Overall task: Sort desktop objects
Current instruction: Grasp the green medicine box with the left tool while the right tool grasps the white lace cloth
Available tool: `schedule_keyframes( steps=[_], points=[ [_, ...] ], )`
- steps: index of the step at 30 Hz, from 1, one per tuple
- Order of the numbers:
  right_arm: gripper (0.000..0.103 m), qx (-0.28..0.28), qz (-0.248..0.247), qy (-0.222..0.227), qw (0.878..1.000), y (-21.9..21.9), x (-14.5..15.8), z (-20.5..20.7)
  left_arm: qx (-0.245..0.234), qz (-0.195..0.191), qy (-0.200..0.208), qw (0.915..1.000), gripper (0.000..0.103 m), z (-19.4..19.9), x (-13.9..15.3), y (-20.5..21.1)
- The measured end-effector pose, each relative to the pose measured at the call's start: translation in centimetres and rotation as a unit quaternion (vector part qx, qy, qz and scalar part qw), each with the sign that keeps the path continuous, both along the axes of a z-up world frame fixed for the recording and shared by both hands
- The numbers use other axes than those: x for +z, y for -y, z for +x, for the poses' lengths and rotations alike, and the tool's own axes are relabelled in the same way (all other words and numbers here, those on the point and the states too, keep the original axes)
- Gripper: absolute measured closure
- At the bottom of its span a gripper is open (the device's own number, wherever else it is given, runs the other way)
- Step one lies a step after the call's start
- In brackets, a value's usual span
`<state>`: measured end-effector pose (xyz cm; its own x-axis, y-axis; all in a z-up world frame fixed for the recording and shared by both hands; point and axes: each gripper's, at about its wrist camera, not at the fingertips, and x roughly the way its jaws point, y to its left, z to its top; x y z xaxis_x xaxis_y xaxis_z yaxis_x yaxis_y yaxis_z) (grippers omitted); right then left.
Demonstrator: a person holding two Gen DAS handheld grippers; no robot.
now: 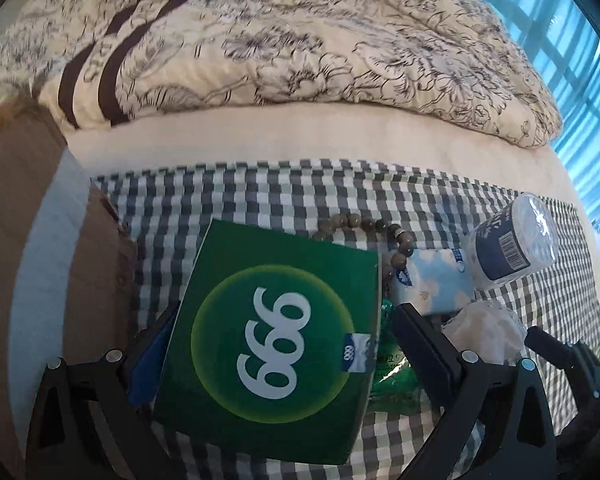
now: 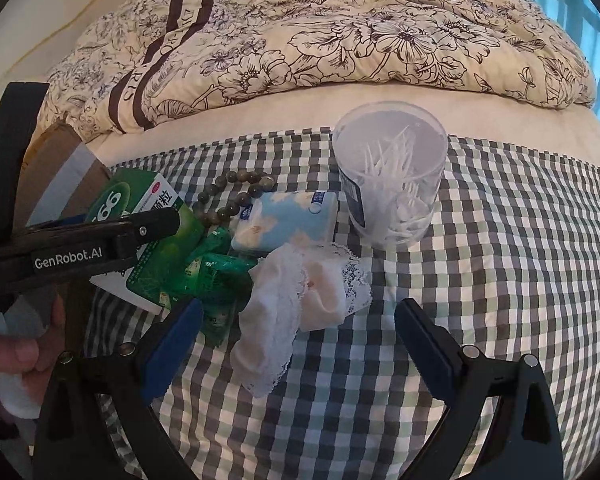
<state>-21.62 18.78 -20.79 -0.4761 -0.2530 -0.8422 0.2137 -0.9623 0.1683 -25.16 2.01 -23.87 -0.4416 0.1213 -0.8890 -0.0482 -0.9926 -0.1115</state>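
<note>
Green box marked 999, between the fingers of the left gripper, apparently clamped, long axis toward 12 o'clock, over the checked cloth. Lace cloth lies at 11 o'clock of the wide-open, empty right gripper, the nearer one.

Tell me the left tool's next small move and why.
Probably lift the green medicine box slightly and carry it clear. The left tool looks shut on it, and it lies against green sachets and a bead bracelet.
</note>
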Motion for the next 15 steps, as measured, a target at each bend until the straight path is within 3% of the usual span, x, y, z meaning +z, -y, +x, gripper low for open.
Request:
schedule_keyframes(
  steps=[2,5,7,9,12,15],
  points=[
    [0.006,0.000,0.002,0.000,1.000,0.1,-0.2,-0.1,0.002,-0.007,-0.001,1.0000,0.018,0.2,0.0,0.0],
    [0.010,-0.003,0.004,0.001,1.000,0.1,-0.4,-0.2,-0.002,0.002,-0.002,1.0000,0.019,0.5,0.2,-0.1],
    [0.025,-0.003,0.006,0.007,1.000,0.1,-0.6,-0.3,-0.004,0.002,-0.001,1.0000,0.019,0.8,0.3,-0.3],
    [0.049,-0.001,0.012,0.016,1.000,0.3,-0.8,-0.5,-0.007,-0.001,-0.001,1.0000,0.019,1.0,0.4,-0.6],
    [0.074,-0.005,0.023,0.020,1.000,0.3,-1.0,-0.5,-0.010,-0.005,-0.009,0.9999,0.020,1.3,0.8,-1.2],
    [0.085,-0.008,0.027,0.019,0.999,0.2,-0.9,-0.2,-0.012,-0.011,-0.021,0.9997,0.020,1.8,1.5,-1.5]
  ],
)
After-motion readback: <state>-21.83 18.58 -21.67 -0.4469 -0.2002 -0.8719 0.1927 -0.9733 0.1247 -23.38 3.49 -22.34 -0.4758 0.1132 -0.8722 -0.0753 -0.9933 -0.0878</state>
